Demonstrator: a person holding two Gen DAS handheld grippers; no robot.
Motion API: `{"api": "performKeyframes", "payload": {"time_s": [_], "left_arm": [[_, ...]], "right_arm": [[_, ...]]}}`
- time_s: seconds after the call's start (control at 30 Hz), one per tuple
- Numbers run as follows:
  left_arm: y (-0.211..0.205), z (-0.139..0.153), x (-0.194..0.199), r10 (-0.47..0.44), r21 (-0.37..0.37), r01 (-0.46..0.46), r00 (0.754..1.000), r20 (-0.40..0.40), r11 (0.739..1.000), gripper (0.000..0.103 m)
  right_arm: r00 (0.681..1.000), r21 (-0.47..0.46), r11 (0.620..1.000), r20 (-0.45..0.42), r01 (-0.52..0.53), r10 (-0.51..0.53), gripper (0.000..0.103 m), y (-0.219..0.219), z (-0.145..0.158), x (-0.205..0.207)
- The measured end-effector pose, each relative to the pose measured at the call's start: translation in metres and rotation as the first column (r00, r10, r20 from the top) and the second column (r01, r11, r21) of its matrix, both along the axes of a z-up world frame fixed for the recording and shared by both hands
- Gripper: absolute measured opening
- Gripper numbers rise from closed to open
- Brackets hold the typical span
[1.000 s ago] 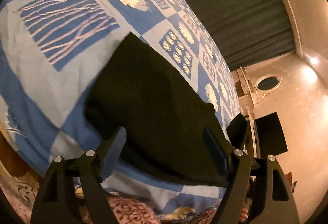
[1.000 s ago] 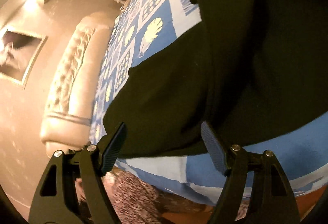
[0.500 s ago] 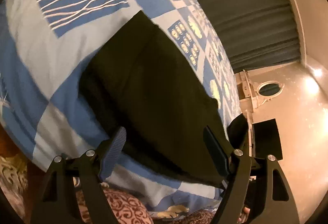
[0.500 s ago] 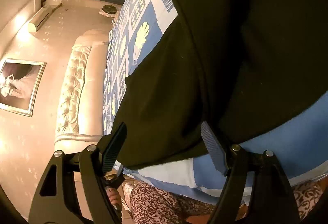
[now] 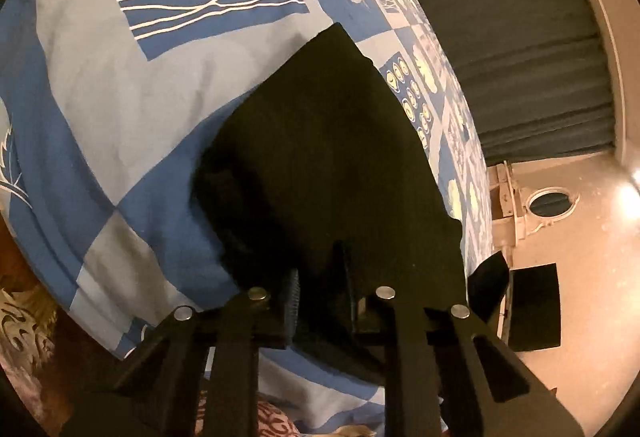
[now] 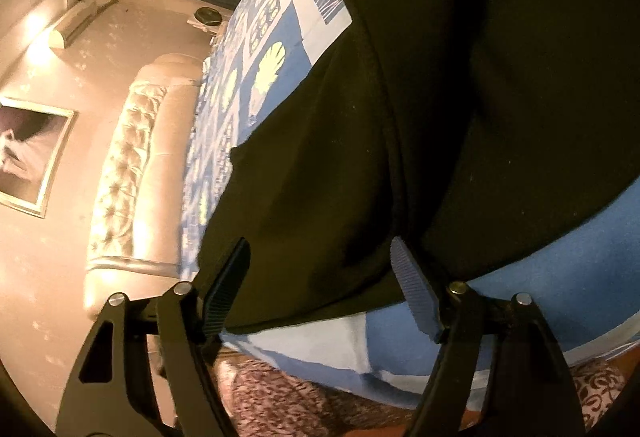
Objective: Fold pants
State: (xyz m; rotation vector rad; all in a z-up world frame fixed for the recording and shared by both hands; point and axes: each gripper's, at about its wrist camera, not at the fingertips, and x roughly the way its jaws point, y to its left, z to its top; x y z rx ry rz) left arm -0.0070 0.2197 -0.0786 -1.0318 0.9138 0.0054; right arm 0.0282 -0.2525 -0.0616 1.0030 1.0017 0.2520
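Right now the pants [image 5: 332, 165] lie flat on the bed [image 5: 120, 109], near its edge. Left hand-held gripper [image 5: 320, 293] is closing on the hem; right hand-held gripper [image 6: 320, 277] is narrowing, cloth between jaws, w/o pinch. Risk: uneven grabs, so a skewed fold, or bedcover caught too

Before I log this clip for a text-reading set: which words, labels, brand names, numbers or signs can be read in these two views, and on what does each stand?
None can be read in either view.
The pants are plain black, with no tag or logo showing.
The bedspread bears only patterns: white branching lines, leaves and shells.
The framed picture on the wall shows a blurred image without lettering.
Neither the left gripper nor the right gripper shows any marking.
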Motion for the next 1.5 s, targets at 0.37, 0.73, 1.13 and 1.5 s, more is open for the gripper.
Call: {"api": "performKeyframes", "payload": {"time_s": [0.37, 0.73, 1.13, 1.5], "left_arm": [[-0.002, 0.004, 0.001, -0.009, 0.023, 0.009, 1.000, 0.003, 1.000, 0.016], [0.005, -0.002, -0.002, -0.009, -0.007, 0.009, 1.000, 0.012, 1.000, 0.016], [0.011, 0.004, -0.018, -0.007, 0.067, 0.006, 1.000, 0.019, 0.998, 0.016], [0.002, 0.038, -0.029, -0.049, 0.230, 0.041, 0.998, 0.029, 0.972, 0.016]], "right_arm": [[0.991, 0.010, 0.993, -0.050, 0.121, -0.120, 0.028, -0.011, -0.013, -0.002], [0.980, -0.025, 0.982, -0.056, 0.189, -0.190, 0.027, -0.017, -0.022, 0.004], [0.981, -0.022, 0.982, -0.040, 0.189, -0.190, 0.007, -0.027, -0.023, -0.030], [0.975, -0.310, 0.928, 0.137, 0.209, -0.174, 0.061, -0.044, 0.064, -0.015]]}}
